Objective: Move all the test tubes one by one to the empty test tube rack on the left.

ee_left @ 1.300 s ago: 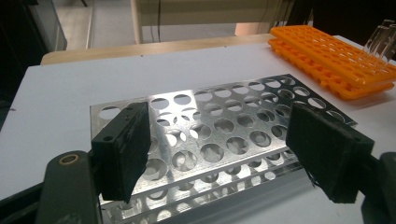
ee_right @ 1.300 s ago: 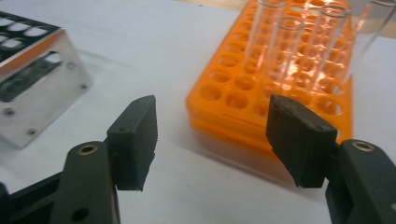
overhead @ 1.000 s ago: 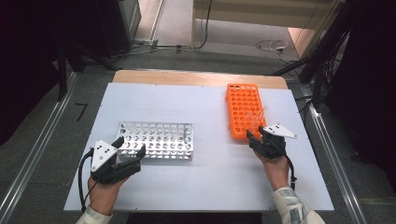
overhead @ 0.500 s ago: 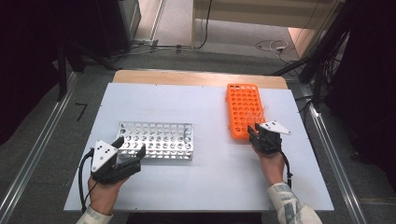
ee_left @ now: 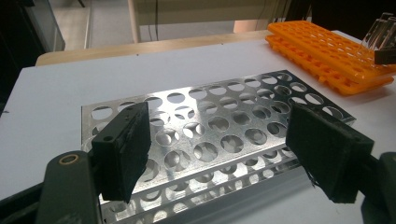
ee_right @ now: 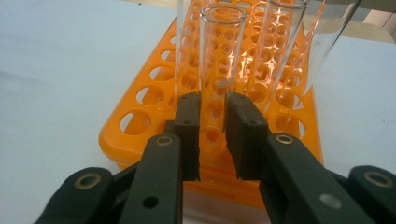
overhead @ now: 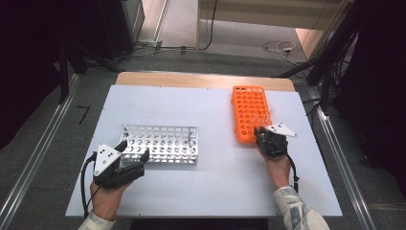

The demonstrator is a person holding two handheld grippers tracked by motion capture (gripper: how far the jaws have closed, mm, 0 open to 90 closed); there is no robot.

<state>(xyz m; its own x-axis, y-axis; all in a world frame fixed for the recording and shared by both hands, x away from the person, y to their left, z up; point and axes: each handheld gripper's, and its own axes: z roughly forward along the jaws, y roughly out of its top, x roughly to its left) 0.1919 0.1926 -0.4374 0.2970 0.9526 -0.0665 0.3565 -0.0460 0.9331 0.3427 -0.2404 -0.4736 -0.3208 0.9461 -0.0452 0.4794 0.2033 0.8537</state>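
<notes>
An orange tube rack (overhead: 249,112) lies at the right of the white table, with several clear glass test tubes standing in its near end. My right gripper (overhead: 265,133) is at that near end. In the right gripper view its jaws (ee_right: 213,135) have just been closing and are shut on one upright test tube (ee_right: 219,56), low on its shaft, above the orange rack (ee_right: 154,93). A metal rack (overhead: 163,143) with empty holes lies at the left. My left gripper (overhead: 133,147) rests at its near left corner, open (ee_left: 224,149), its pads either side of the metal rack (ee_left: 219,126).
The white table top (overhead: 215,191) has free room between the two racks and along the front. A wooden strip (overhead: 201,80) runs along its far edge. Metal rails (overhead: 335,143) flank the table, and cables lie on the floor beyond.
The right hand has edged slightly toward the orange rack's near end. The left hand and both racks have stayed where they were.
</notes>
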